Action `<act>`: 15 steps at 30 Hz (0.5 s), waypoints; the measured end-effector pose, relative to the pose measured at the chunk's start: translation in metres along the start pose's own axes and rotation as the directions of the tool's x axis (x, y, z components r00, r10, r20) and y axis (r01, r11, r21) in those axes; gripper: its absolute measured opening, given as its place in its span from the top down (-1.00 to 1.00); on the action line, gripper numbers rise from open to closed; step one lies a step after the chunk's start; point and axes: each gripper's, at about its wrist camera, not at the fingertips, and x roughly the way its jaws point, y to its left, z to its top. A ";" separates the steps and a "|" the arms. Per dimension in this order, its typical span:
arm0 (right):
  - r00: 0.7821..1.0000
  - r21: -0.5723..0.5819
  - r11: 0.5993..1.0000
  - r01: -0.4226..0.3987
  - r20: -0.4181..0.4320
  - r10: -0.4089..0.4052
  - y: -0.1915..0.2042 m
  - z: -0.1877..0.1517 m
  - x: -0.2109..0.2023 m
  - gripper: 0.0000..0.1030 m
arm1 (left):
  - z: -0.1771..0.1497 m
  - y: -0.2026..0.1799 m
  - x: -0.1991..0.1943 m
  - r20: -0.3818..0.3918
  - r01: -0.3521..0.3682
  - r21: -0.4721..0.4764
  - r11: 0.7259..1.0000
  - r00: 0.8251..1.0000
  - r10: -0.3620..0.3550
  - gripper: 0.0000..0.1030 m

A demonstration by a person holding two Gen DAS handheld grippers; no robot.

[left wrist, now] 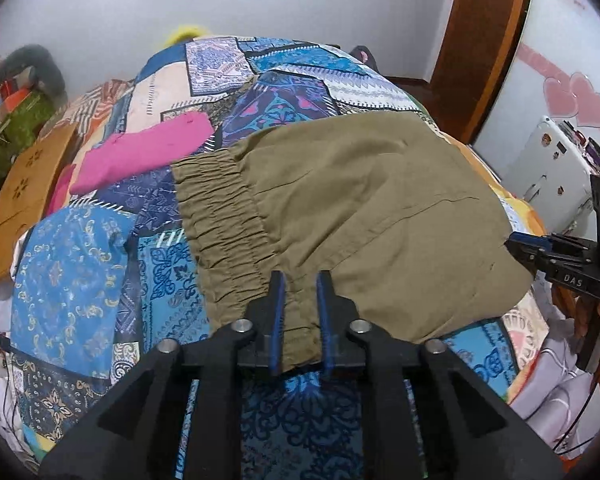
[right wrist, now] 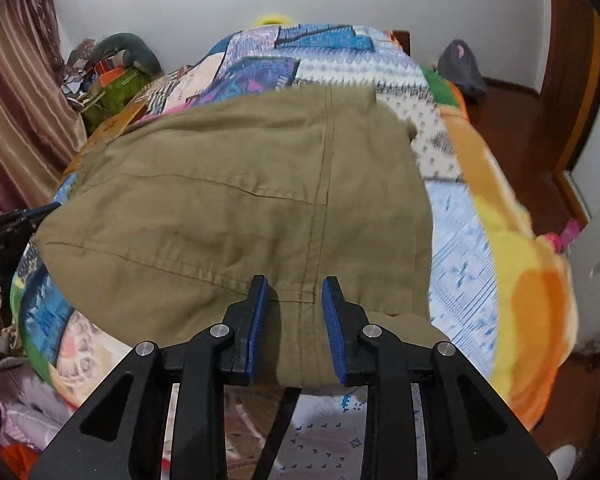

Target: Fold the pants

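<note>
Olive-khaki pants (left wrist: 340, 208) lie on a patchwork bedspread (left wrist: 76, 264), elastic waistband (left wrist: 220, 220) to the left. My left gripper (left wrist: 300, 284) is open, its fingers straddling the near waistband corner of the pants. In the right wrist view the pants (right wrist: 240, 200) fill the middle. My right gripper (right wrist: 294, 288) is open, its blue pads on either side of a seam at the near edge. The right gripper also shows at the right edge of the left wrist view (left wrist: 520, 246), at the pants' edge.
A pink garment (left wrist: 140, 152) lies on the bed beyond the waistband. A brown folder (left wrist: 24, 196) sits at the bed's left edge. Clutter (right wrist: 112, 76) lies by the curtain. A wooden door frame (left wrist: 480, 40) and white cabinet (left wrist: 552, 172) stand right.
</note>
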 end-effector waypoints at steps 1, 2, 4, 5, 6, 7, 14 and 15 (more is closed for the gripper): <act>1.000 -0.002 1.000 -0.001 -0.010 0.001 -0.002 0.001 -0.001 0.50 | 0.000 -0.001 -0.002 0.000 -0.010 0.005 1.000 1.000 0.010 0.53; 1.000 -0.007 1.000 0.004 -0.021 -0.004 -0.004 0.004 -0.004 0.50 | 0.003 0.001 -0.003 -0.003 -0.009 0.006 1.000 1.000 0.009 0.53; 1.000 -0.014 1.000 0.015 -0.016 -0.015 -0.007 0.011 -0.008 0.50 | 0.010 0.006 -0.007 -0.009 0.009 -0.012 1.000 1.000 -0.009 0.52; 1.000 -0.014 1.000 0.015 -0.007 -0.015 -0.008 0.015 -0.011 0.50 | 0.016 0.012 -0.011 -0.003 0.009 -0.027 1.000 1.000 -0.009 0.52; 1.000 -0.016 1.000 0.017 0.005 -0.017 -0.011 0.019 -0.015 0.50 | 0.021 0.015 -0.014 0.008 -0.010 -0.033 0.999 1.000 0.011 0.52; 1.000 -0.016 1.000 0.022 0.017 -0.021 -0.012 0.025 -0.019 0.50 | 0.028 0.019 -0.016 0.022 -0.030 -0.037 0.999 0.999 0.031 0.52; 0.995 -0.012 0.999 0.053 0.089 -0.052 -0.029 0.074 -0.019 0.45 | 0.070 0.053 0.000 0.015 -0.082 -0.078 0.994 0.996 0.083 0.51; 0.994 -0.013 0.998 0.057 0.092 -0.056 -0.032 0.082 -0.016 0.45 | 0.074 0.056 0.005 0.008 -0.084 -0.081 0.993 0.996 0.084 0.51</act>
